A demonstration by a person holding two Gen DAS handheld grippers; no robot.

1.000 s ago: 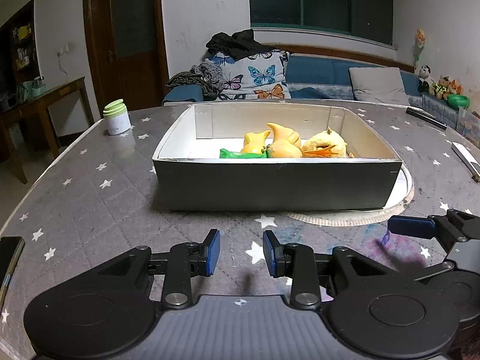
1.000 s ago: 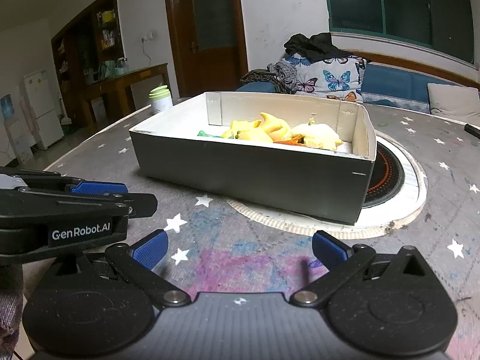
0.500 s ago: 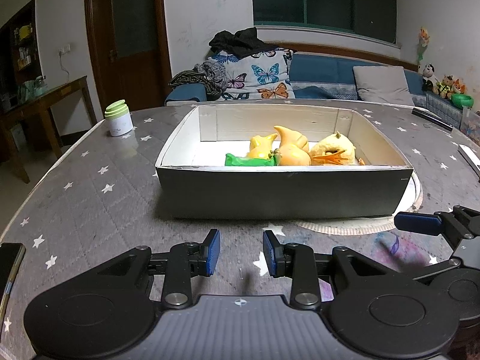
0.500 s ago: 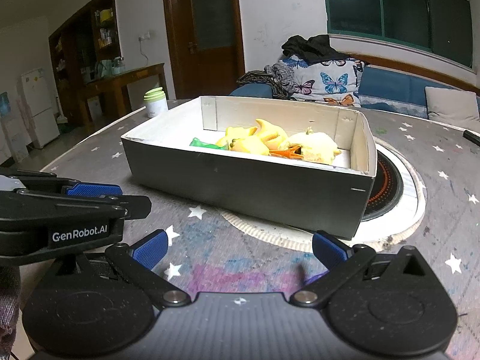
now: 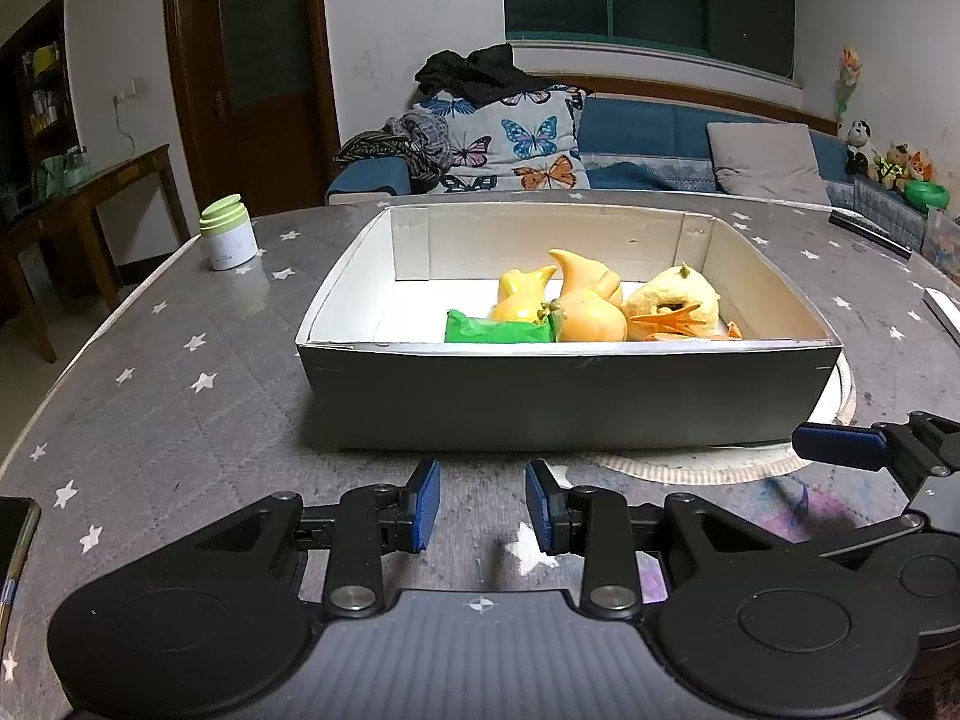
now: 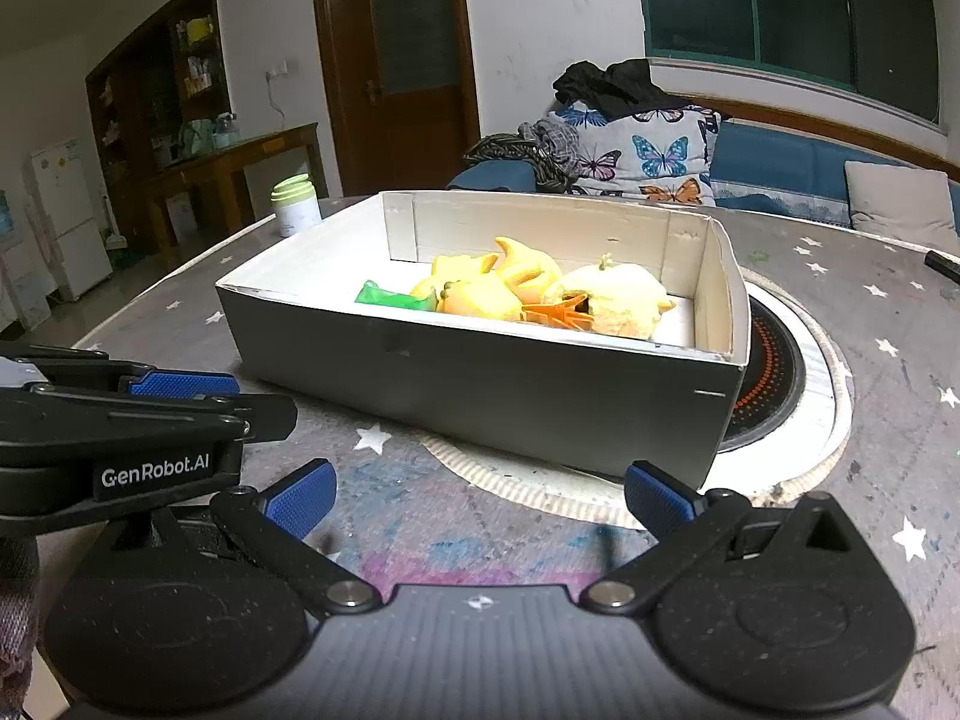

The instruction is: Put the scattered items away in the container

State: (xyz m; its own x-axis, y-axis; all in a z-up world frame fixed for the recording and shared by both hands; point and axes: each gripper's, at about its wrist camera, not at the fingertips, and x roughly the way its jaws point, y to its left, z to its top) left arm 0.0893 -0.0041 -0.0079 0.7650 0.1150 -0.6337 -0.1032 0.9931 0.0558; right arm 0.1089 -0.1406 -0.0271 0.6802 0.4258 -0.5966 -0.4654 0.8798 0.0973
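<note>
Tools [image 5: 483,507] [image 6: 477,498] side by side, empty, angled down before box [image 5: 564,399].

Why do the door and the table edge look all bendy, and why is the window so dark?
Both wrist views use a fisheye lens, so the door and table edge curve. In the right wrist view the window is dark because it is night; the bright spot there looks like the ceiling lamp's reflection.

You are in a home living room at night: a blue sofa [image 5: 654,138] with butterfly cushions [image 5: 516,141], stuffed toys [image 5: 888,159] far right, a wooden door [image 5: 252,60] far left.
</note>
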